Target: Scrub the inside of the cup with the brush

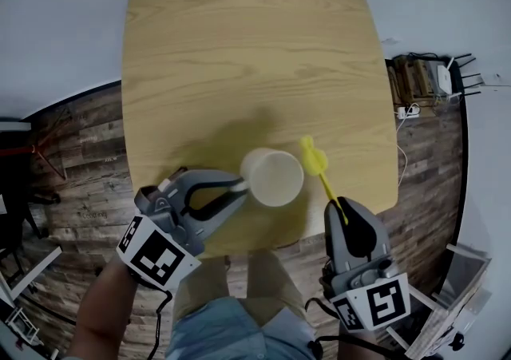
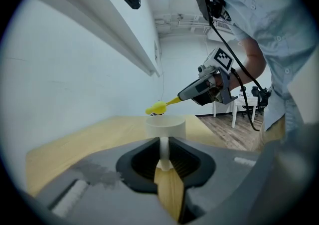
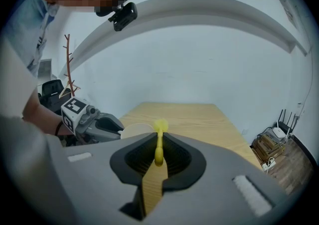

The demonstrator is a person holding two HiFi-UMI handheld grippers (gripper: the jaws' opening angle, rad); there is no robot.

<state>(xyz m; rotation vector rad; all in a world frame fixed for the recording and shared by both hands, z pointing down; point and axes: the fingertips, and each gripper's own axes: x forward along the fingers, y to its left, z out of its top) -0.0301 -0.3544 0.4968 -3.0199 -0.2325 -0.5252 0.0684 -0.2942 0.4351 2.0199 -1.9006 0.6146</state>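
A cream cup (image 1: 273,177) stands upright near the front edge of the wooden table (image 1: 239,47). My left gripper (image 1: 242,186) comes in from the cup's left, and in the left gripper view its jaws are shut on the cup's thin handle (image 2: 164,153). My right gripper (image 1: 342,213) is shut on the handle of a yellow brush (image 1: 314,159). The brush head hangs in the air just right of the cup's rim, outside the cup. In the right gripper view the brush (image 3: 160,126) points at the cup (image 3: 135,130); in the left gripper view the brush head (image 2: 158,108) sits behind the rim.
The table's front edge runs right under both grippers, with the person's legs (image 1: 239,302) below it. A small shelf with a white router and cables (image 1: 423,79) stands on the plank floor to the right. White chairs (image 2: 244,109) stand beyond the table.
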